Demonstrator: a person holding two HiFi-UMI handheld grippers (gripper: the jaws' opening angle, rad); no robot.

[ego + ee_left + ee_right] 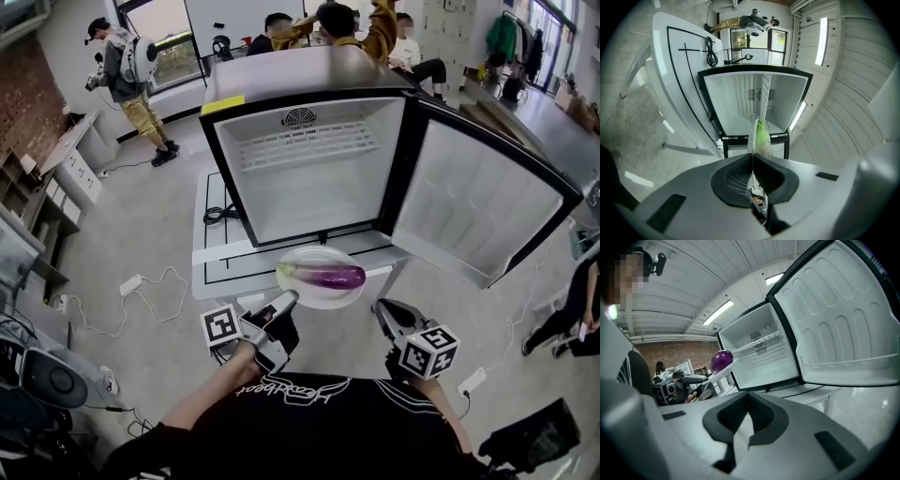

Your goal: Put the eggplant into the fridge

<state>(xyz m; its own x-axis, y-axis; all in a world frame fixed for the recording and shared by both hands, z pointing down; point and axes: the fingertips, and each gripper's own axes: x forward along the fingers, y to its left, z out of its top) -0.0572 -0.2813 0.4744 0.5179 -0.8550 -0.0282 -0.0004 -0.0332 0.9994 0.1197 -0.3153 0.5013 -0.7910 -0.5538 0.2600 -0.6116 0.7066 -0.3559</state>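
Note:
A purple eggplant (pixel 323 276) with a green stem lies on a white plate (pixel 302 289), held in the air in front of the open fridge (pixel 309 187). My left gripper (pixel 286 300) is shut on the plate's near rim. In the left gripper view the plate (pixel 752 136) stands edge-on between the jaws, with the eggplant's green stem (pixel 762 133) beside it. My right gripper (pixel 384 309) hangs to the right of the plate, shut with nothing in it. The right gripper view shows the eggplant (pixel 721 360) and the fridge (pixel 759 357) beyond my right gripper (pixel 747 397).
The fridge stands on a white table (pixel 211 253), its door (pixel 478 202) swung open to the right. A wire shelf (pixel 305 145) sits high inside. A black cable (pixel 221 214) lies on the table. Cords and a power strip (pixel 131 284) cross the floor at left. Several people stand behind.

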